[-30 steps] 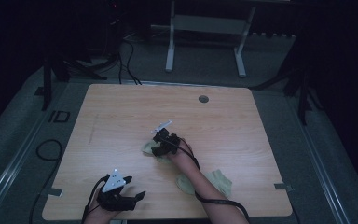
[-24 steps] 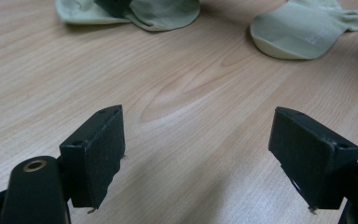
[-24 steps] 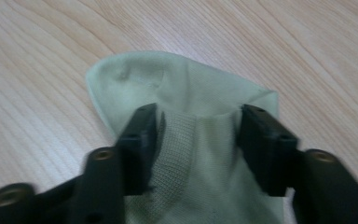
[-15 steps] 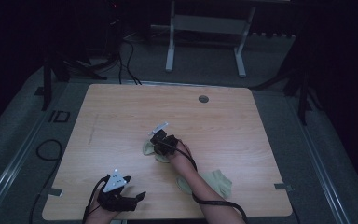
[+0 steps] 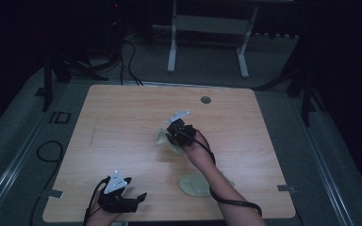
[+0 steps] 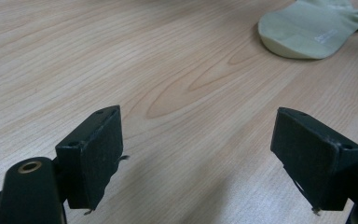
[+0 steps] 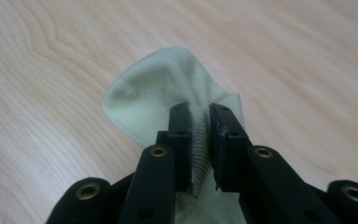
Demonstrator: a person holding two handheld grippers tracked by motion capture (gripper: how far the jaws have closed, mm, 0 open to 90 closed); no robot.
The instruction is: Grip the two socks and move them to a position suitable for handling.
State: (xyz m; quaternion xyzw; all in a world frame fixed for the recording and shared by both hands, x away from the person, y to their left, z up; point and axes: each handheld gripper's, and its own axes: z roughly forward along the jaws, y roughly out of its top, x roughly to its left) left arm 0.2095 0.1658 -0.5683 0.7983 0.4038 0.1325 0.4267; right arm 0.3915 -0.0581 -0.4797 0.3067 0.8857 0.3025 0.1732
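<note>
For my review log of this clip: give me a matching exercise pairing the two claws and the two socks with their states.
Things:
1. left claw
2. right claw
3. pinched sock
4. other sock

States:
A. lying flat near the table's front edge
B. shut on fabric
C. open, nothing between its jaws
D. gripped, partly raised off the table

Pairs: 1-C, 2-B, 3-D, 4-A

Black grippers with brass-ringed screw holes, boxy black fingers, grey triangular top plates, trailing black cables.
</note>
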